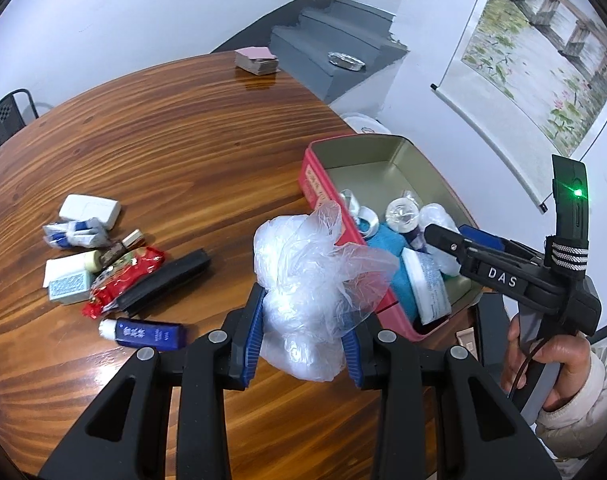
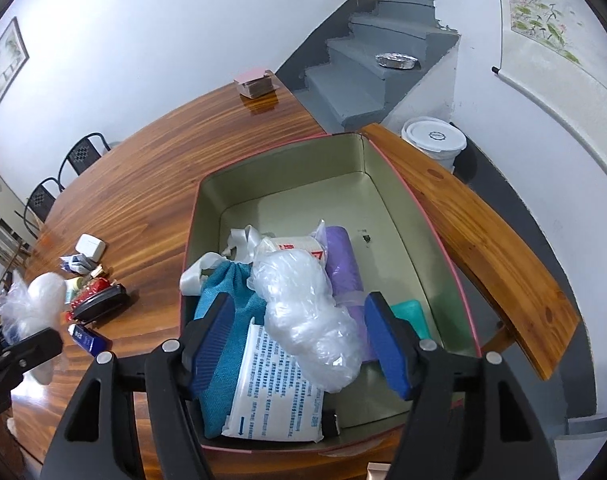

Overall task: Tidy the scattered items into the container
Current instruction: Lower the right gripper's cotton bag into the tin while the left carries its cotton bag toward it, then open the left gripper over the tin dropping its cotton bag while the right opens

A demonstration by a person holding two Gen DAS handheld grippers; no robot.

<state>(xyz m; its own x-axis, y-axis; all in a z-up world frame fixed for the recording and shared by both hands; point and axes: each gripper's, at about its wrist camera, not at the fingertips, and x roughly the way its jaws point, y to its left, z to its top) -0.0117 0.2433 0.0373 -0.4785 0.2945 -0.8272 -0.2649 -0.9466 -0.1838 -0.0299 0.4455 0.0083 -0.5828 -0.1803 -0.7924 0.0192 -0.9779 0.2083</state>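
Note:
My left gripper (image 1: pixel 303 344) is shut on a crumpled clear plastic bag (image 1: pixel 303 280) and holds it above the table, just left of the red tin box (image 1: pixel 323 188). My right gripper (image 2: pixel 299 344) is open above the box (image 2: pixel 207 200), empty, with a clear plastic bundle (image 2: pixel 303 304) lying between its fingers inside the box. The box also holds a teal pouch (image 2: pixel 223 320), a white printed packet (image 2: pixel 271 392) and a purple roll (image 2: pixel 343 272). Loose items lie on the table: a blue tube (image 1: pixel 147 334), a black case (image 1: pixel 163 280), a red packet (image 1: pixel 123 276), white boxes (image 1: pixel 89 208).
The wooden table (image 1: pixel 163 140) carries a pink card box (image 1: pixel 255 60) at its far edge. Chairs (image 2: pixel 63 172) stand at the left. Grey stairs (image 2: pixel 367 80), a white bucket (image 2: pixel 433 138) and a wooden bench (image 2: pixel 483 240) stand to the right.

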